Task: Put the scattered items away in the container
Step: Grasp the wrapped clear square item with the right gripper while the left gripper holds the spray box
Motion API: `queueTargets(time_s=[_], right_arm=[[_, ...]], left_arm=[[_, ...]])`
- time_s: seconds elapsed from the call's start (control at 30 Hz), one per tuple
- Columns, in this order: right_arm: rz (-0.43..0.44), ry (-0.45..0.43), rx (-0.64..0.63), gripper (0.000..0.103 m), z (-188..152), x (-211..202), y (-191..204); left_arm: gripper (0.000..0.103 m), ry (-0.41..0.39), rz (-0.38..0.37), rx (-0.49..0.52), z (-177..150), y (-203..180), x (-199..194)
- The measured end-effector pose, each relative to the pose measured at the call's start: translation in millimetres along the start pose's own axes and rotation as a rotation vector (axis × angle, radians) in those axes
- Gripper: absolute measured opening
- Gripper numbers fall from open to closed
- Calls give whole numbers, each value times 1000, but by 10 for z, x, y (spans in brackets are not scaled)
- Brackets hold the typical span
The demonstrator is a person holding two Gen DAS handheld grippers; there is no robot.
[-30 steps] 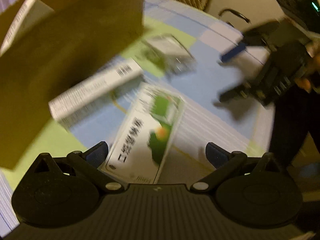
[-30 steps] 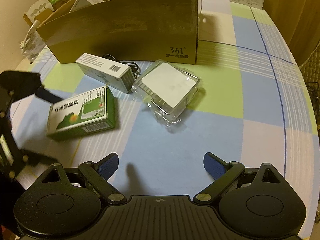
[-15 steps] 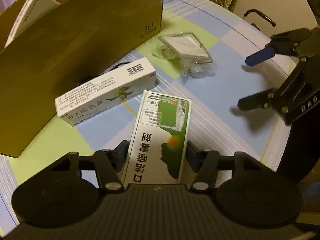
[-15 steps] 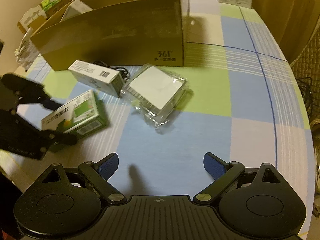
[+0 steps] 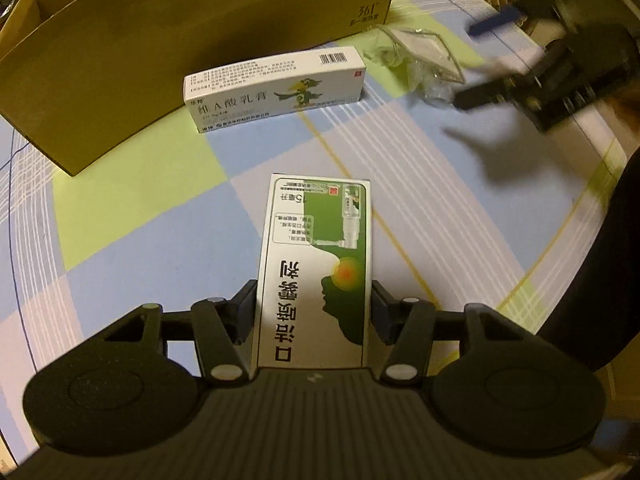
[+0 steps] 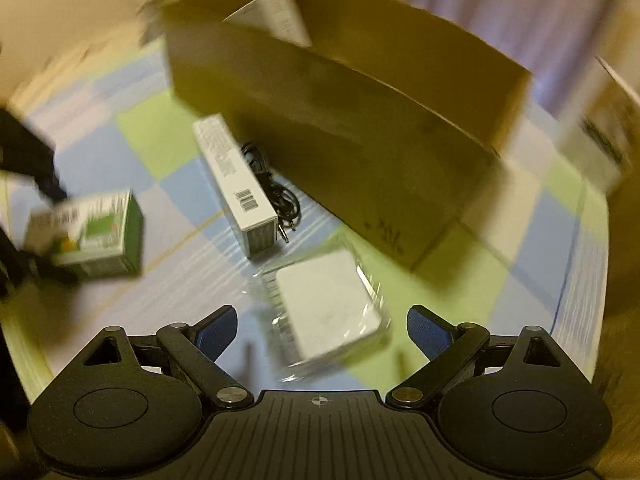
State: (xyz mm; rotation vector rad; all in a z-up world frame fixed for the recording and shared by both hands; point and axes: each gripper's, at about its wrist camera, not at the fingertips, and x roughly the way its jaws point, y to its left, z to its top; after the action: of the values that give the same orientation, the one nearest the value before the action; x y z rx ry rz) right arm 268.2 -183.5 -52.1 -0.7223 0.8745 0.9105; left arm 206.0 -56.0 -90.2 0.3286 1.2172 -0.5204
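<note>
My left gripper (image 5: pixel 314 312) is shut on the green and white medicine box (image 5: pixel 316 264), which also shows blurred in the right wrist view (image 6: pixel 92 236), held above the table. The cardboard box (image 5: pixel 192 40) stands behind, open at the top (image 6: pixel 360 120). A long white medicine box (image 5: pixel 276 88) lies in front of it (image 6: pixel 236 184). My right gripper (image 6: pixel 322 328) is open, its fingers either side of a clear plastic pack with a white pad (image 6: pixel 328 304); the pack also shows in the left wrist view (image 5: pixel 420 56).
A black cable (image 6: pixel 276 196) lies between the long white box and the cardboard box. A white box (image 6: pixel 276 16) sits inside the cardboard box. The checked tablecloth (image 5: pixel 440 216) covers a round table; its edge runs on the right.
My left gripper closed on the green box and lifted it. My right gripper moved fast toward the plastic pack, which now lies between its open fingers.
</note>
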Motion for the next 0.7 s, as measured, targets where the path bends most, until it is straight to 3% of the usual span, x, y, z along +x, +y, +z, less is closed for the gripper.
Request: queueTargets(time_s=[0.13,0.27,0.3,0.5,0.7], right_arm=[[13,84,-220,97,87,181,34],[50,128,-292,96,123,313,58],[56,135,-287,84,126,333,58],[39,152,-155,72,72,288,54],[70,107,164,71,-121,97,79]], left_arm=[[51,-9,13,3,-11,-24,4],[55,-23,-4,-24,-8,1,-4],[56,-25,-9,-28,-11,5,-7],[57,-35,-13,-27,-28,4,-23],[57,-55,-12,-10,-35,-17,-30]])
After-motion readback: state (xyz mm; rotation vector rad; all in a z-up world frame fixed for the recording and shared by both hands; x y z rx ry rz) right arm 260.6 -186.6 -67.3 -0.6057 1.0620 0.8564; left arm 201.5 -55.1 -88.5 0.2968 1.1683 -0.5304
